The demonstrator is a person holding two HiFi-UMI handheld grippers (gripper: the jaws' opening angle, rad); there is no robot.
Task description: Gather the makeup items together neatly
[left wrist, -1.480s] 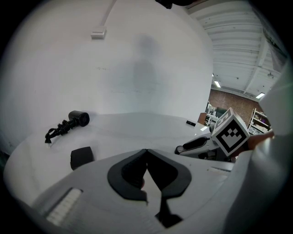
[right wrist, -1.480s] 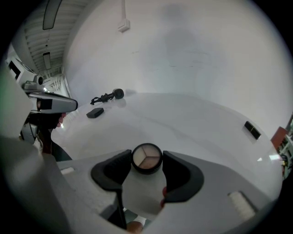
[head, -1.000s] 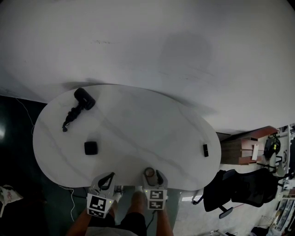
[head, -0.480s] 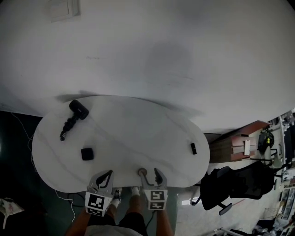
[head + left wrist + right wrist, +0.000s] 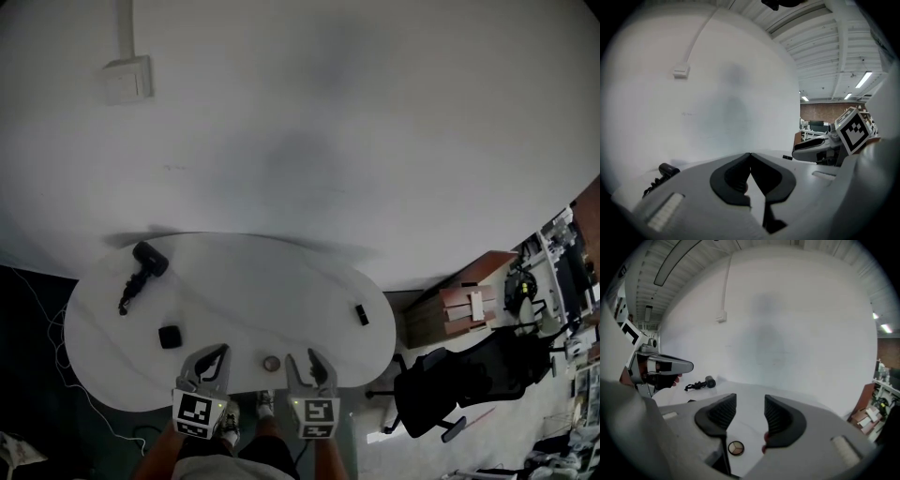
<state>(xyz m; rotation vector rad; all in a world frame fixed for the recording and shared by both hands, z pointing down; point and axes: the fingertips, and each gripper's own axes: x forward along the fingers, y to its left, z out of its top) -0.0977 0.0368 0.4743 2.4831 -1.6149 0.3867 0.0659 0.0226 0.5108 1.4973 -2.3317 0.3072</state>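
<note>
On the white oval table [image 5: 281, 291] lie a black corded tool [image 5: 141, 270], a black square compact [image 5: 170, 337], a small round compact [image 5: 272, 363] near the front edge, and a small black item [image 5: 361, 315] at the right. My left gripper [image 5: 223, 351] hovers over the front edge, its tips touching and nothing in it. The right gripper [image 5: 300, 356] hangs just right of the round compact. Its jaws have just been closing and stand apart, with nothing between them. In the right gripper view the round compact [image 5: 736, 448] lies on the table below that gripper [image 5: 750, 401].
A black office chair [image 5: 441, 394] and a wooden cabinet [image 5: 450, 314] stand to the right of the table. A white box with a conduit [image 5: 127, 80] is on the wall behind. Thin cables run over the dark floor at the left.
Both grippers have risen from the table's front edge. The round compact, beside the right gripper's jaws before, now lies apart on the table to its left. The right jaws have narrowed.
</note>
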